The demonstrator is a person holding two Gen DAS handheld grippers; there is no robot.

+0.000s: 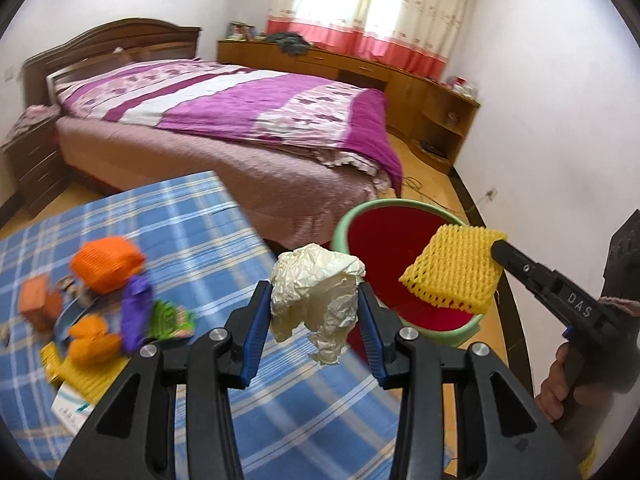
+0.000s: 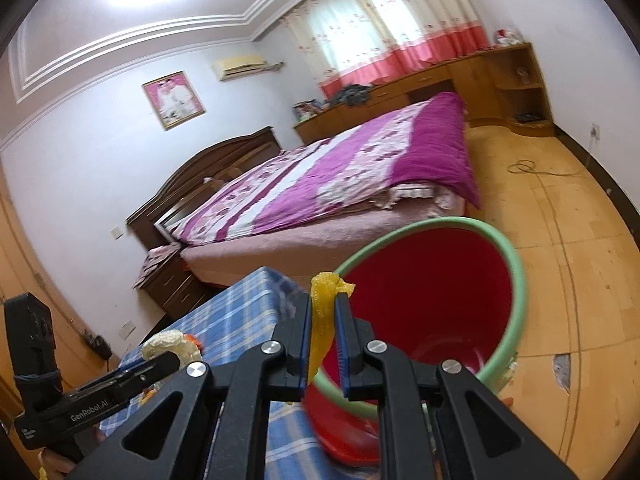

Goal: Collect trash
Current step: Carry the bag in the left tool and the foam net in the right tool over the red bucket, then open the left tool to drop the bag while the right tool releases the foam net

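You're mid-carry, both loads heading for the bin (image 1: 408,216). Your left tongs (image 1: 314,312) are clamped on a crinkly cream paper wad (image 1: 316,292) past the desk (image 1: 208,216) edge, just short of the rim. Your right tongs (image 2: 325,340) pinch a squishy yellow foam net (image 1: 452,268) flat over that smooth red, green-rimmed tub. Next I'd get the wad over the opening, then let both go.
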